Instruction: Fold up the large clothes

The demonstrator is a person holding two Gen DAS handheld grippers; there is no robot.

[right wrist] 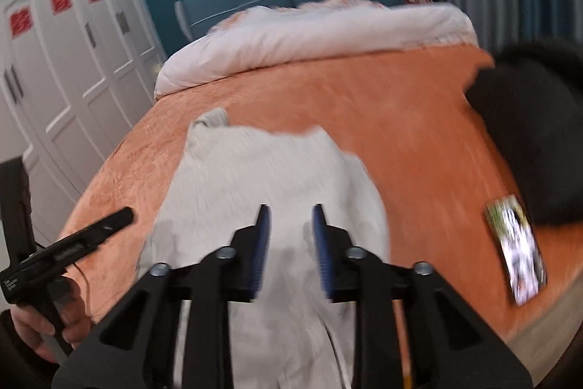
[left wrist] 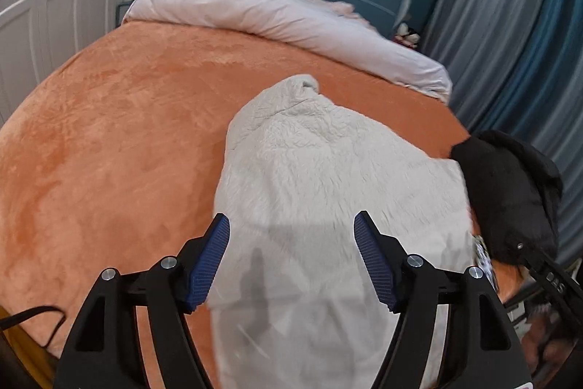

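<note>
The cream fleece garment (left wrist: 320, 177) lies on the orange bed cover (left wrist: 109, 141), filling the centre and lower middle of both wrist views, its rolled collar or cuff end toward the upper centre of the left view. The pile reads as thick and soft, so it is judged light but bulky, limp, non-fragile and not slippery; it should sag and drape when lifted. Best hold is judged to be at the near hem corners or side seams, pinching a full layer. The left hand-held gripper (left wrist: 291, 257) stands released, jaws wide, above the cloth with nothing between them. The right hand-held gripper (right wrist: 289, 250) shows a narrow gap, pads clear of fabric, holding nothing. No containers are in view. A black garment (left wrist: 510, 192) and a phone (right wrist: 517, 246) sit at the right edge
</note>
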